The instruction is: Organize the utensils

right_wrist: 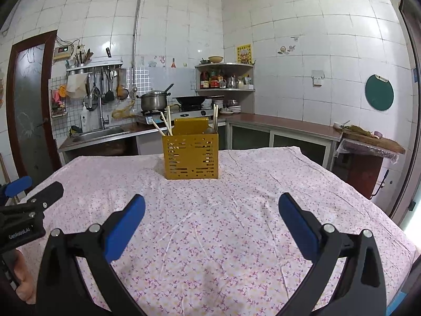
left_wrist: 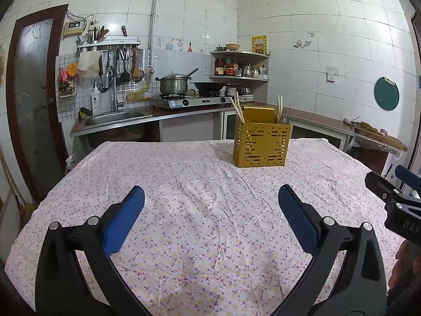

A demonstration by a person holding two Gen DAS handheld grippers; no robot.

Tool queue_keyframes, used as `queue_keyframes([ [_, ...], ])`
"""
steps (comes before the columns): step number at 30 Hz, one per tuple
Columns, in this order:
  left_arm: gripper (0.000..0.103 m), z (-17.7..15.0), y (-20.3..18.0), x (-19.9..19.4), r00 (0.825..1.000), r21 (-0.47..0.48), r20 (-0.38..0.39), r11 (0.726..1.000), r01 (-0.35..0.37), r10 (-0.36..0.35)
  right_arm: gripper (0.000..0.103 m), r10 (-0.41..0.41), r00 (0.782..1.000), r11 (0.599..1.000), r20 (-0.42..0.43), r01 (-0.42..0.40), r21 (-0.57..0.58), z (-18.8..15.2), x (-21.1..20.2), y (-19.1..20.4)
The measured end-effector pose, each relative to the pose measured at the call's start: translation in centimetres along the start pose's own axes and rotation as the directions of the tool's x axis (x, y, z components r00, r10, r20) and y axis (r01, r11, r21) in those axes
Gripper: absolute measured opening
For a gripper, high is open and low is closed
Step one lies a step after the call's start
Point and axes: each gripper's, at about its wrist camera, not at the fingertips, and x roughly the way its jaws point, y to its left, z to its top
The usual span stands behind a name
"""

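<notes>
A yellow perforated utensil holder (left_wrist: 261, 146) (right_wrist: 191, 155) stands upright at the far side of the table. Chopsticks (left_wrist: 238, 109) (right_wrist: 165, 122) lean out of its left compartment, and more chopsticks with metal utensils (left_wrist: 281, 113) (right_wrist: 214, 123) stand in its right one. My left gripper (left_wrist: 210, 197) is open above the cloth, well short of the holder, with nothing between its blue pads. My right gripper (right_wrist: 211, 205) is open too and holds nothing. Each gripper shows at the edge of the other's view, the right gripper (left_wrist: 394, 184) and the left gripper (right_wrist: 31, 192).
The table wears a wrinkled pink floral cloth (left_wrist: 200, 210) (right_wrist: 223, 223). Behind it runs an L-shaped counter with a sink (left_wrist: 115, 117), a stove with a pot (left_wrist: 173, 84) and a wok (left_wrist: 208, 86), and a corner shelf (left_wrist: 239, 65). A chopping board (right_wrist: 373, 138) lies at the right.
</notes>
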Motion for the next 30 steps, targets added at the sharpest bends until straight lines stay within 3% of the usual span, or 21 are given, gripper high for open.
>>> queue_keyframes([
  [30,0.098,-0.9,-0.2,-0.29,0.999,0.013,0.041,0.999,-0.037,0.036,0.099,-0.02,1.0,1.0,0.015,0.02,-0.002,-0.16,-0.06,-0.1],
])
